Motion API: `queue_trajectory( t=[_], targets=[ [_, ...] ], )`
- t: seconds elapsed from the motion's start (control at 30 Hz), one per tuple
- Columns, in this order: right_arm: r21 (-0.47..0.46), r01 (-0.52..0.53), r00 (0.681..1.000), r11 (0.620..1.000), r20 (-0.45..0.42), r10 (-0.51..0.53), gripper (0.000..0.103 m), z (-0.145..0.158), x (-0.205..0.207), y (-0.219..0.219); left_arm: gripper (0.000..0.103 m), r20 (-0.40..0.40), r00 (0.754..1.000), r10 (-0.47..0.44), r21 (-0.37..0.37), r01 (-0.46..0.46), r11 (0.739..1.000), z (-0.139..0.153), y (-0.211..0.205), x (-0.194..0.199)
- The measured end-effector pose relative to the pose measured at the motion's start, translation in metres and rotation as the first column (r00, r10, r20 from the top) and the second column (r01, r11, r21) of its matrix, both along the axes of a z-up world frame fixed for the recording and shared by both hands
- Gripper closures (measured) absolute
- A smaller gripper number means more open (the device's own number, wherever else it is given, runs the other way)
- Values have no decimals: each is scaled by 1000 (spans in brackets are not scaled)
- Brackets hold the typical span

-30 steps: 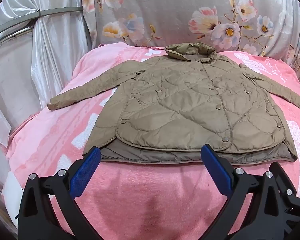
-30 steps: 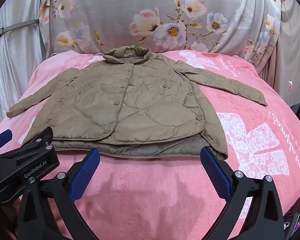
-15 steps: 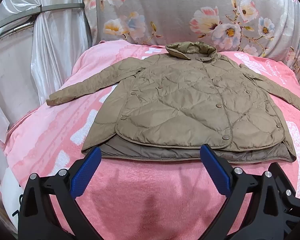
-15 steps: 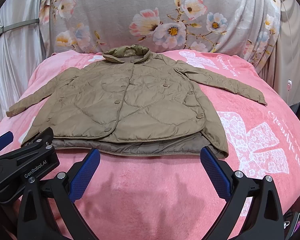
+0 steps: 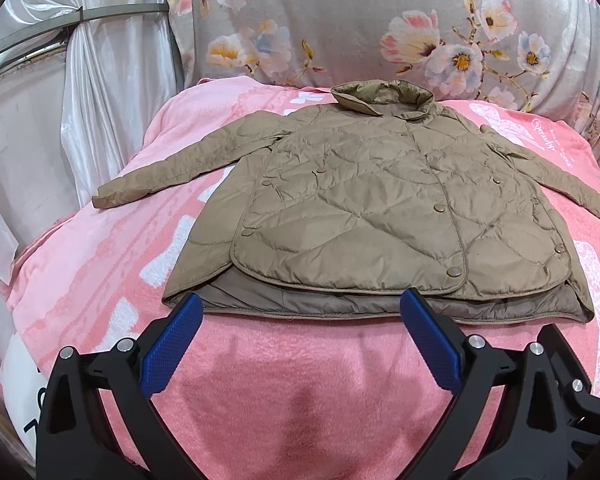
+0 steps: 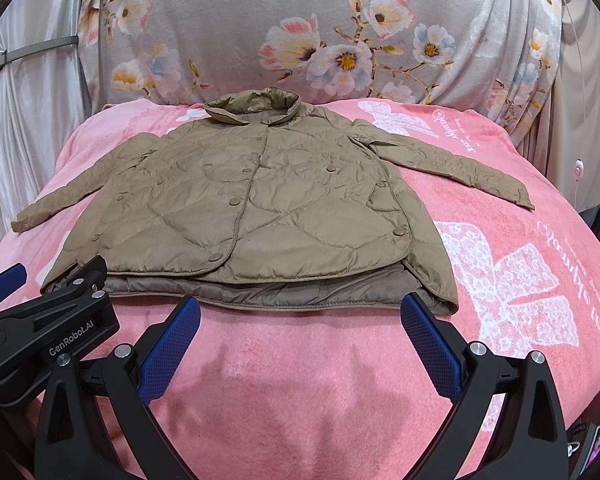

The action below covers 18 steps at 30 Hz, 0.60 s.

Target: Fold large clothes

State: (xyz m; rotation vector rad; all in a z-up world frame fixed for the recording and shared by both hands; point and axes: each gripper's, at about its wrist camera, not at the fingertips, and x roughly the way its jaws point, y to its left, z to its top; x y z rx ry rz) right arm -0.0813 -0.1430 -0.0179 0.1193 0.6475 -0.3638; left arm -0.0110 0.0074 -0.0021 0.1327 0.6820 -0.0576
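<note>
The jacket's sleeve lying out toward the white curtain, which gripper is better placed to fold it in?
Left, probably. The left gripper sits open nearer that sleeve of the jacket; the right gripper faces the opposite half.

Left gripper [image 5: 300, 312] and right gripper [image 6: 300, 314] hover side by side, jaws spread wide.

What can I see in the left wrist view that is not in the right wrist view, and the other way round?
Only the left wrist view shows the metal rail across the white curtain. Only the right wrist view shows the full right sleeve cuff and the left hand-held gripper's "GenRobot.AI" body. Both show the tan quilted jacket flat on the pink blanket, with each view's own hand-held gripper open and empty.
</note>
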Motion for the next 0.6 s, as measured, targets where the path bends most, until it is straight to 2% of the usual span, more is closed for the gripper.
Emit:
queue_trajectory(
  t=[0.6],
  targets=[
    [-1,1,1000,1000,-1,-1,5,1,1,2,7,0,1000,0,-1,0,1000,0,1,0]
  ],
)
